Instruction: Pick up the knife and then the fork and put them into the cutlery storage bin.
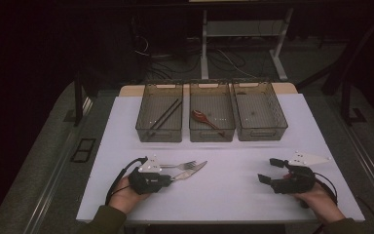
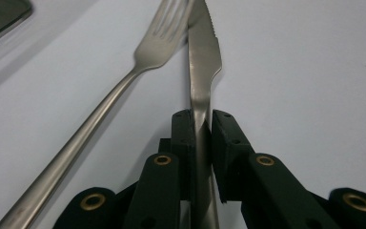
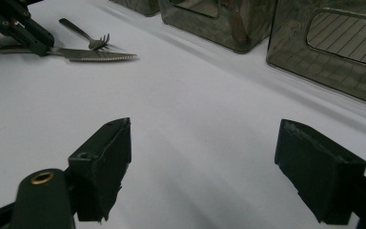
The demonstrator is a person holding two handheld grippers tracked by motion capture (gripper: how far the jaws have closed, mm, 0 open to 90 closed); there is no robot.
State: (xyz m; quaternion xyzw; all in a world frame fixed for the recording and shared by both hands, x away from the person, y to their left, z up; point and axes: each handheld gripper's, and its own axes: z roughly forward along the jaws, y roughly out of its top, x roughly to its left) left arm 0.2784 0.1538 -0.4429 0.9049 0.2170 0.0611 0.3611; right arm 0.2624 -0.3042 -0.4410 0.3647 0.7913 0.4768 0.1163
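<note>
Near the table's [image 1: 126,195] front-left corner, the left gripper [image 2: 200,143] has its jaws clamped on the handle of a serrated steel table knife [image 2: 202,71], whose blade runs straight ahead of the jaws beside a steel fork [image 2: 124,90]. The right gripper [image 3: 205,167], jaws wide and empty, rests near the front-right corner, well apart from both.

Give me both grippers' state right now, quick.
Left gripper: shut on the knife, fork lying beside it.
Right gripper: open, holding nothing, over the table.
</note>
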